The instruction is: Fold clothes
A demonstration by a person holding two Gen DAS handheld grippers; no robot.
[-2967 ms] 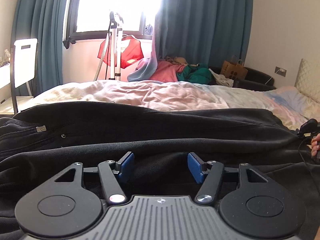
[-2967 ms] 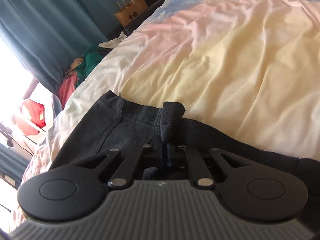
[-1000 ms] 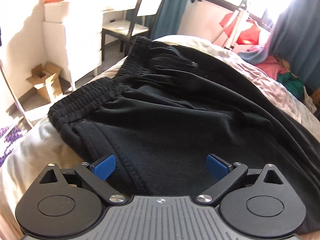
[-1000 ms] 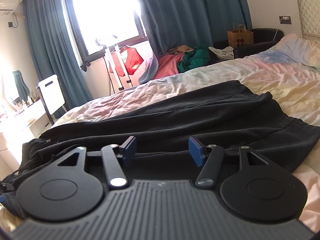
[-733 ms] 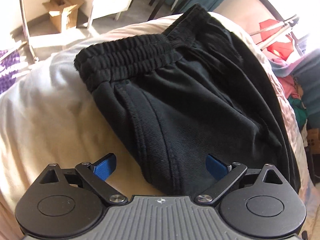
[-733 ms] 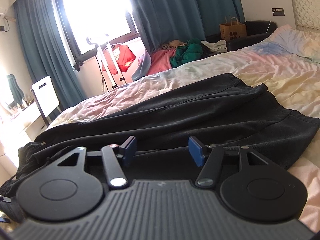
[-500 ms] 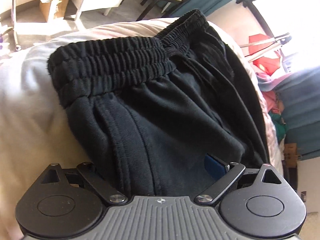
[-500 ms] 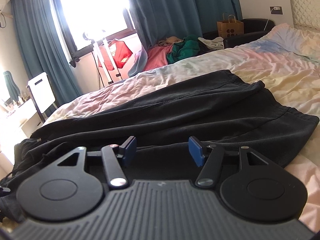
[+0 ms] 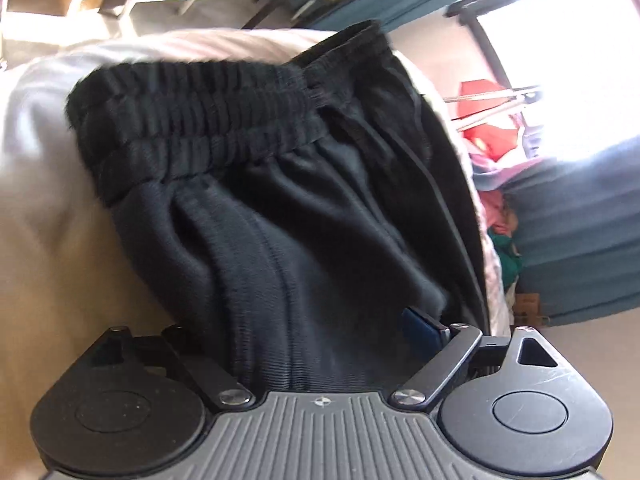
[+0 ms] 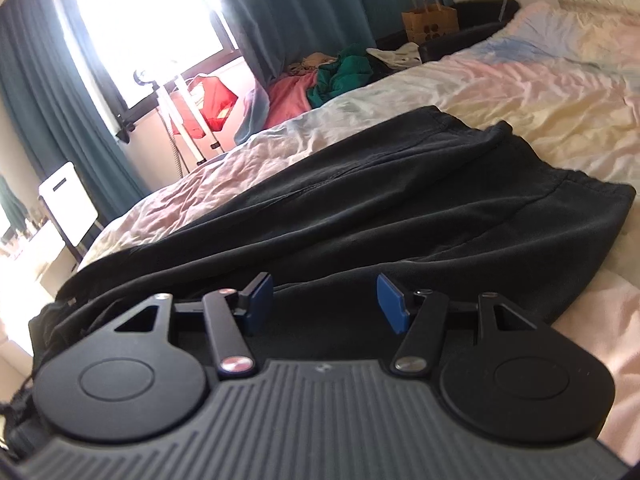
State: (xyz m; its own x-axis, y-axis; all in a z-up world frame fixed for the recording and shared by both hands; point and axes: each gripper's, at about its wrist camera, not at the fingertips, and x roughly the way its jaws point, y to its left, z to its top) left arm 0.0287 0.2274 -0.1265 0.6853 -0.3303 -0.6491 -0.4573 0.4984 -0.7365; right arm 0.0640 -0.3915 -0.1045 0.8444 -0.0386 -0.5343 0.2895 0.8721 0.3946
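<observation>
Left wrist view shows my left gripper [image 9: 320,332] low in frame, its jaws wide with a thick fold of the one pair of black elastic-waist trousers [image 9: 256,184] bunched between them, not clamped. My right gripper [image 10: 324,300], at lower centre, hovers level and open over the trouser legs on the pale rumpled bedsheet [image 10: 520,92], grasping nothing.

R gripper [image 10: 324,304] jaws apart over black trousers [image 10: 400,200] on bed [image 10: 520,92]; paper bag [image 10: 430,18] at 1 o'clock.
</observation>
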